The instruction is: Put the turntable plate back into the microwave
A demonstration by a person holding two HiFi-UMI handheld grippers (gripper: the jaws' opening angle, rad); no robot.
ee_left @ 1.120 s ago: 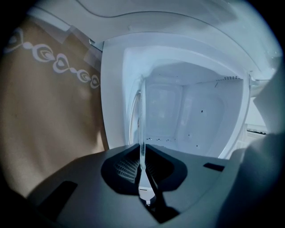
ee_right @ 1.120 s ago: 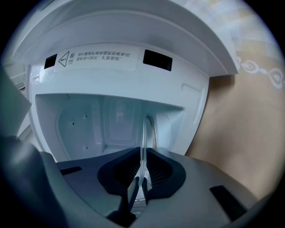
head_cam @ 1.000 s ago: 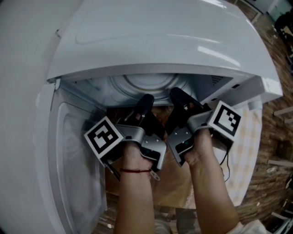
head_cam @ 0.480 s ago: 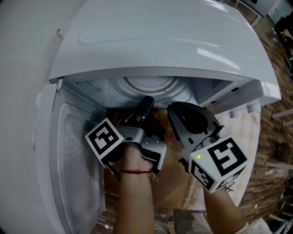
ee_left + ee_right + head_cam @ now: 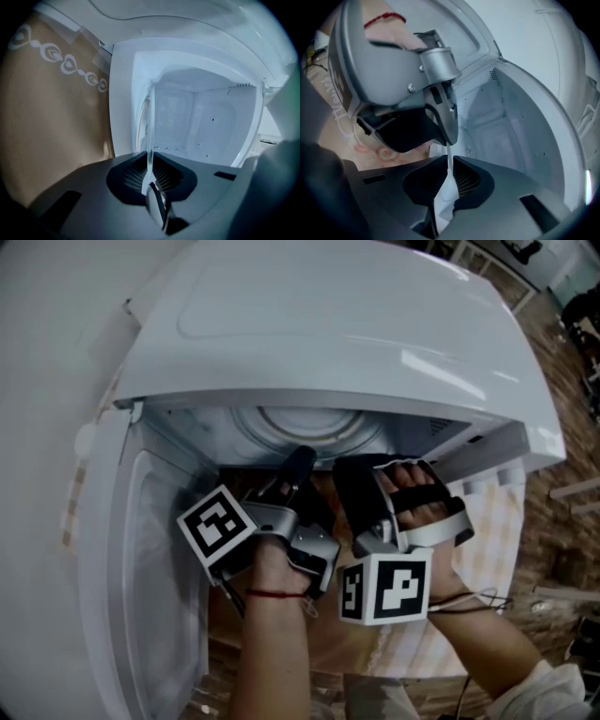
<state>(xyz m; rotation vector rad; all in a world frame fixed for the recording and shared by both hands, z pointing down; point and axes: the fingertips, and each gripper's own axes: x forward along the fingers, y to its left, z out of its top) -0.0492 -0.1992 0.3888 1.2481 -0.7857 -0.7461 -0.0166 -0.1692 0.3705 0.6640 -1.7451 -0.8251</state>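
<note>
Left tongs (image 5: 298, 463) and right tongs (image 5: 350, 474) are both clenched on the thin near rim of the plate (image 5: 309, 423), at frame centre just inside the microwave (image 5: 328, 324), so uneven pushing could slip the glass free and crack it.
</note>
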